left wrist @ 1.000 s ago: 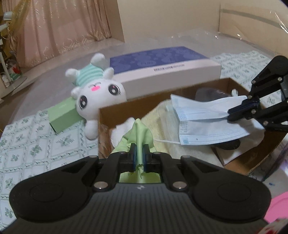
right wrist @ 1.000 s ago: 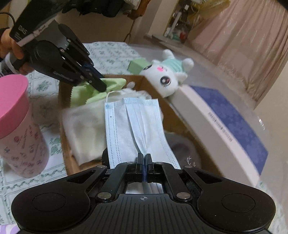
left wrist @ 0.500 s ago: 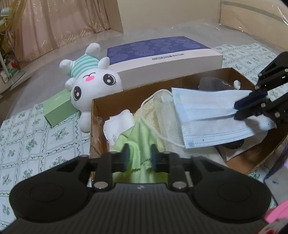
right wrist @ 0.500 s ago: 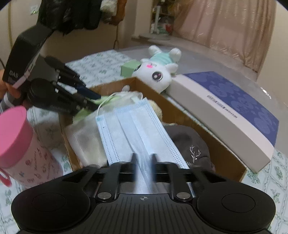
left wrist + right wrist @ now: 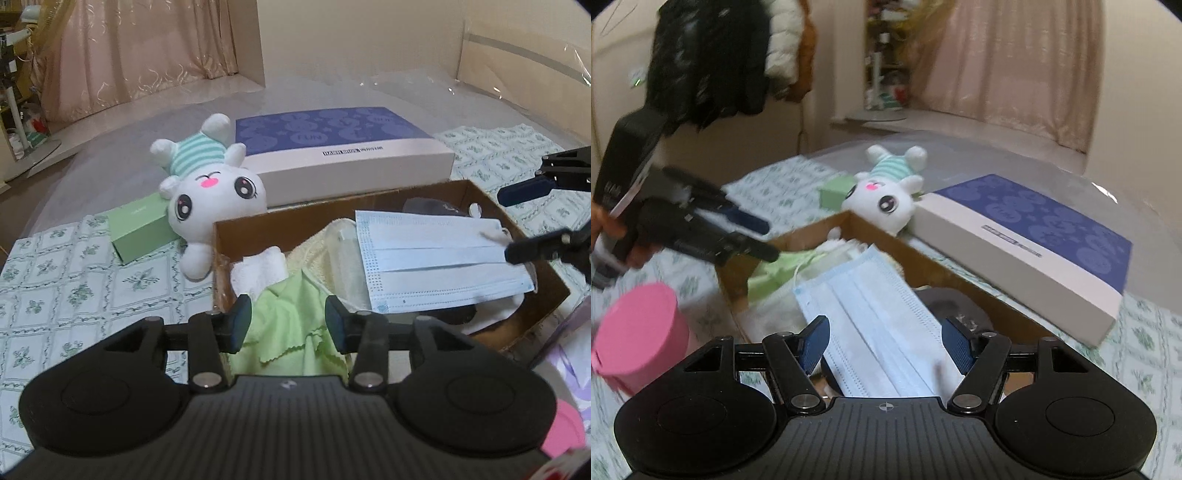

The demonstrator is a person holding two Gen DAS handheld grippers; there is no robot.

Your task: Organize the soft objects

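Observation:
A brown cardboard box (image 5: 258,225) (image 5: 886,240) holds soft things. A light green cloth (image 5: 291,332) (image 5: 783,269) lies at its near left corner, just beyond my open, empty left gripper (image 5: 288,325) (image 5: 757,236). A pale blue face mask (image 5: 436,254) (image 5: 879,325) lies across a cream towel (image 5: 332,258) in the box. My right gripper (image 5: 886,341) (image 5: 517,221) is open and empty, its fingers either side of the mask's near end. A white plush bunny (image 5: 214,192) (image 5: 886,195) lies outside the box, behind its far left corner.
A flat blue and white box (image 5: 343,147) (image 5: 1034,236) lies behind the cardboard box. A small green box (image 5: 142,225) sits left of the bunny. A pink lidded canister (image 5: 639,332) stands near the box. A dark grey item (image 5: 945,302) lies in the box.
Both grippers have opened and pulled back. The left let go of the green cloth and the right let go of the face mask; both now rest in the box.

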